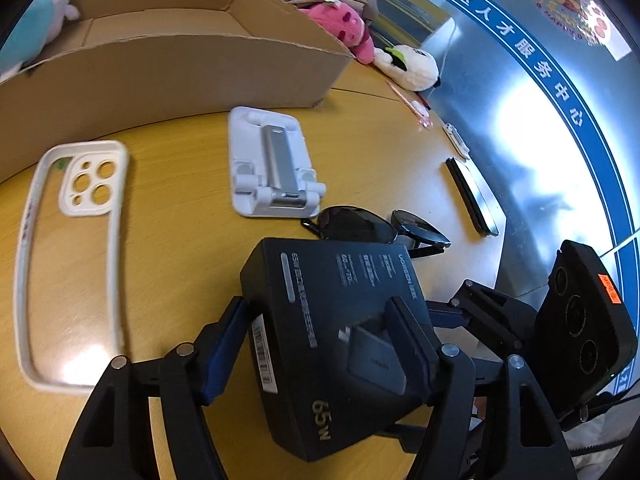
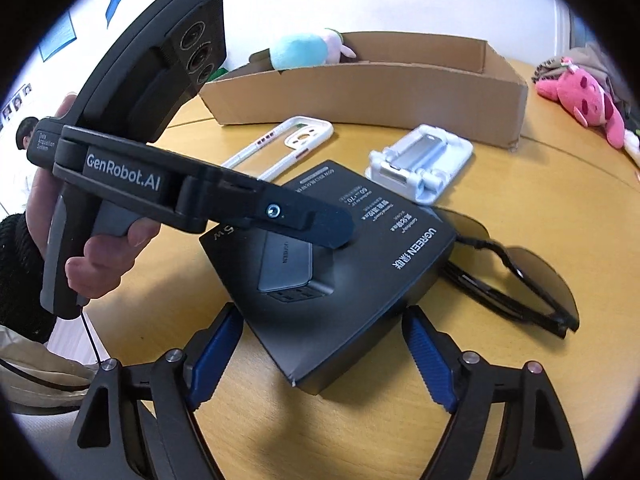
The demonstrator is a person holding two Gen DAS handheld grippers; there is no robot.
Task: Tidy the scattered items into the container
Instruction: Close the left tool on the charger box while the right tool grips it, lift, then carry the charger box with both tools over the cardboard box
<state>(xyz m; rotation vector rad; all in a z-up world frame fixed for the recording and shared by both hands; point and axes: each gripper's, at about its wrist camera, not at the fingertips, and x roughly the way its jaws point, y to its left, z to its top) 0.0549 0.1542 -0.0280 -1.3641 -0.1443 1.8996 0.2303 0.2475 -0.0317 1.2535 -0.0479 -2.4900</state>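
A black charger box (image 1: 336, 320) marked 65W lies on the yellow table. My left gripper (image 1: 320, 344) is shut on it, one blue pad on each side; the same box (image 2: 352, 256) shows in the right wrist view with the left gripper's finger (image 2: 312, 220) over it. My right gripper (image 2: 320, 352) is open, its jaws wide on either side of the box's near corner, holding nothing. The open cardboard box (image 1: 172, 64) stands at the far side, also in the right wrist view (image 2: 368, 92). Dark sunglasses (image 1: 376, 228) (image 2: 516, 280) lie beside the charger box.
A white phone case (image 1: 68, 256) (image 2: 288, 144) and a white folding phone stand (image 1: 272, 164) (image 2: 420, 164) lie before the cardboard box. A pink plush (image 1: 344, 24) (image 2: 580, 100), a white plush (image 1: 412, 64) and a teal plush (image 2: 304, 50) sit nearby. A black phone (image 1: 472, 196) lies at the table edge.
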